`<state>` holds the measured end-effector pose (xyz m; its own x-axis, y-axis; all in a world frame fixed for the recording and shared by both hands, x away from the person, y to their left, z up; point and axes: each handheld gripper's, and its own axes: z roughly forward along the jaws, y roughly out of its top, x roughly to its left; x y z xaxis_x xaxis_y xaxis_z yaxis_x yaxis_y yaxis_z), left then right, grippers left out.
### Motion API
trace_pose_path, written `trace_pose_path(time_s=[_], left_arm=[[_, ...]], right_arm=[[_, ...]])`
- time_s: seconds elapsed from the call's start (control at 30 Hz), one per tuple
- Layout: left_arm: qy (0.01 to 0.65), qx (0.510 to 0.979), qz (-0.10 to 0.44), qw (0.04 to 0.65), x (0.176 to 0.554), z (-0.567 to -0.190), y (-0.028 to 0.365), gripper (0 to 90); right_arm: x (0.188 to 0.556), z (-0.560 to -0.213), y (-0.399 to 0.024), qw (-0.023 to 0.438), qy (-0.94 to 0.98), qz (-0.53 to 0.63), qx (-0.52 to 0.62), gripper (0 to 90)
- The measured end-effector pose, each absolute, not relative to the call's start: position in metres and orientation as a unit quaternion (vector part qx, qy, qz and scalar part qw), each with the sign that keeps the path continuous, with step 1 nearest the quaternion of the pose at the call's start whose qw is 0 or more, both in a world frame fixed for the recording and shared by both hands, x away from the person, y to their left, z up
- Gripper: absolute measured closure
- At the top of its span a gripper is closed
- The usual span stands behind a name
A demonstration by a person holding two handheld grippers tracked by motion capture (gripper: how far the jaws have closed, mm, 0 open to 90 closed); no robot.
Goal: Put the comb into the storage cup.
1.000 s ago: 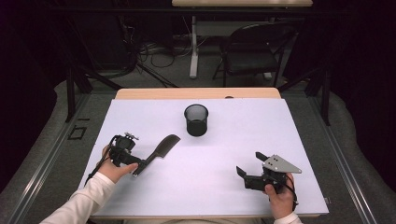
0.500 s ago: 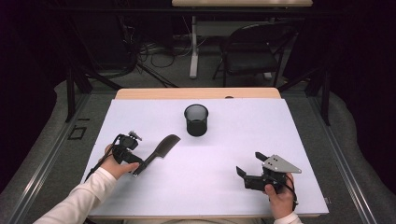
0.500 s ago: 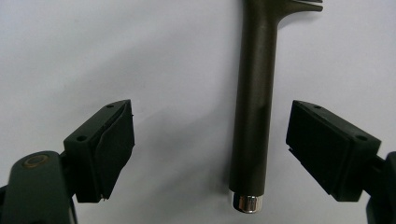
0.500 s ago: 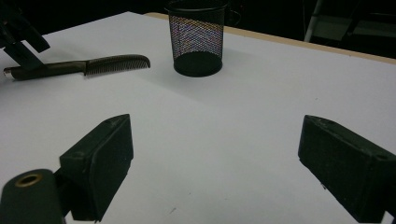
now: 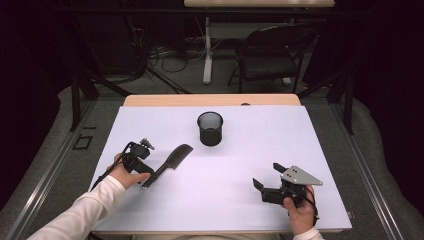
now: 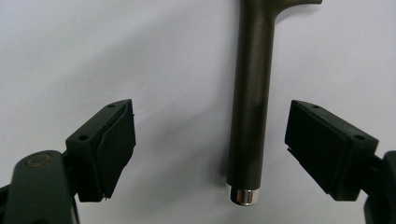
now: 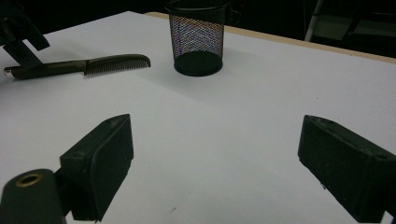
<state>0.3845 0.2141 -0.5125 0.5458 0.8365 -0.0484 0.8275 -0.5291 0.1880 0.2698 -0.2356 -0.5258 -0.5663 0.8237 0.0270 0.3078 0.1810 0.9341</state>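
presently the comb [image 6: 250, 93] is found flat on the table [image 5: 225, 200], its handle between the parted jaws of the left gripper [image 6: 210, 154], judged light, stiff, slippery, best pinched mid-handle; the right gripper [image 7: 219, 168] is held open.

White long sleeve [image 5: 82, 212], black hand-held gripper [image 5: 267, 186], grey three-cornered plate [image 5: 300, 176], trailing black cable [image 5: 107, 172]

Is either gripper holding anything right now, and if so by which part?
Nothing is held. The left gripper has open jaws straddling the comb handle without touching it; the right gripper is open.
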Motion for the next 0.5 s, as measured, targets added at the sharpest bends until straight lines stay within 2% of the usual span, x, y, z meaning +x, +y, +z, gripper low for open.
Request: trace_pose_path(time_s=[0.37, 0.5], left_arm=[[0.468, 0.880, 0.011, 0.081, 0.3866, -0.5129, 0.2080, 26.2], [0.460, 0.885, 0.007, 0.070, 0.3861, -0.5160, 0.2053, 33.7]], right_arm=[[0.2700, -0.5260, -0.2356, 0.255, 0.725, 0.507, 0.390, 10.6], [0.2699, -0.5259, -0.2356, 0.255, 0.725, 0.507, 0.390, 10.6]])
